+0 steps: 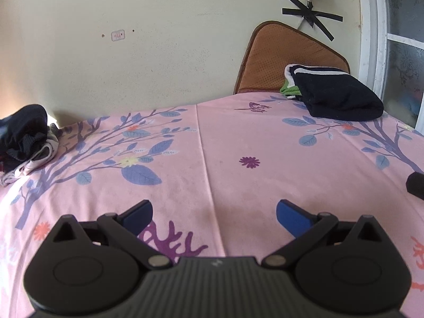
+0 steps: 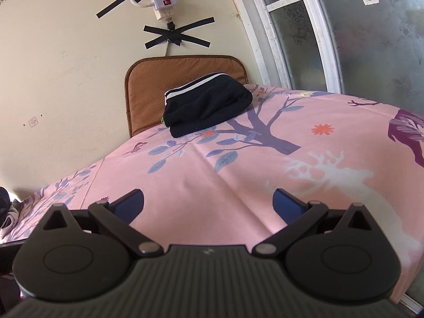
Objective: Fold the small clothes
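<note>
Pink floral bedsheet (image 1: 225, 143) lies bare under my left gripper (image 1: 214, 213) and right gripper (image 2: 208, 202), both with jaws apart and empty. Unfolded clothes (image 1: 26, 140) sit heaped at the far left; they look light and limp, so I'd pinch a hem or waistband. Only the right view shows the folded stack (image 2: 206, 106) clearly, against the brown cushion (image 2: 148, 84).

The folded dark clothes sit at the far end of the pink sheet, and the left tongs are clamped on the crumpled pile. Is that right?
Not quite. The left tongs are open and hold nothing; the left wrist view shows the crumpled pile lying apart, far off to their left. The folded dark clothes do sit at the far end of the pink sheet.
</note>
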Available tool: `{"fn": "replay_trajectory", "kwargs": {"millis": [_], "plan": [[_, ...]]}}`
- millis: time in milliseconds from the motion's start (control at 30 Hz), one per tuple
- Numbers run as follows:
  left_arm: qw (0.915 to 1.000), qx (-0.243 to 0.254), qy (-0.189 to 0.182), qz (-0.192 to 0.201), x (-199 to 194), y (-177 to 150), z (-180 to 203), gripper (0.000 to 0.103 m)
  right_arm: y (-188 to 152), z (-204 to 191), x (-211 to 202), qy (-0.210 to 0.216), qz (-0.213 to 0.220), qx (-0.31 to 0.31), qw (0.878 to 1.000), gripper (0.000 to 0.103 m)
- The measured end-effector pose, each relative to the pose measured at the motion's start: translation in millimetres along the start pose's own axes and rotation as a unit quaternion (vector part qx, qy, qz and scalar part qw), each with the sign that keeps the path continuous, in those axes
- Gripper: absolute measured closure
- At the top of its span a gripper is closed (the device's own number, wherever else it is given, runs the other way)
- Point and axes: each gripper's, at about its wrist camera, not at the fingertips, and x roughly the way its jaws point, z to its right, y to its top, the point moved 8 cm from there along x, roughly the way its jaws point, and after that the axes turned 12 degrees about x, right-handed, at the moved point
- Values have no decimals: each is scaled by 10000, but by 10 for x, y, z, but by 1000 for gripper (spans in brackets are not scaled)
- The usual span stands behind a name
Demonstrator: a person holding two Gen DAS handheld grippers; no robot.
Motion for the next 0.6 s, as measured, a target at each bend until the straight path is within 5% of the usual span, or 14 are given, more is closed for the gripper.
{"fn": "replay_trajectory", "kwargs": {"millis": [167, 600], "plan": [[9986, 197, 478, 73, -199, 130, -3, 0, 73, 33, -120, 147, 71, 146, 9998, 0], [9989, 2, 377, -277, -343, 127, -59, 0, 91, 19, -229, 503, 37, 274, 9983, 0]]}}
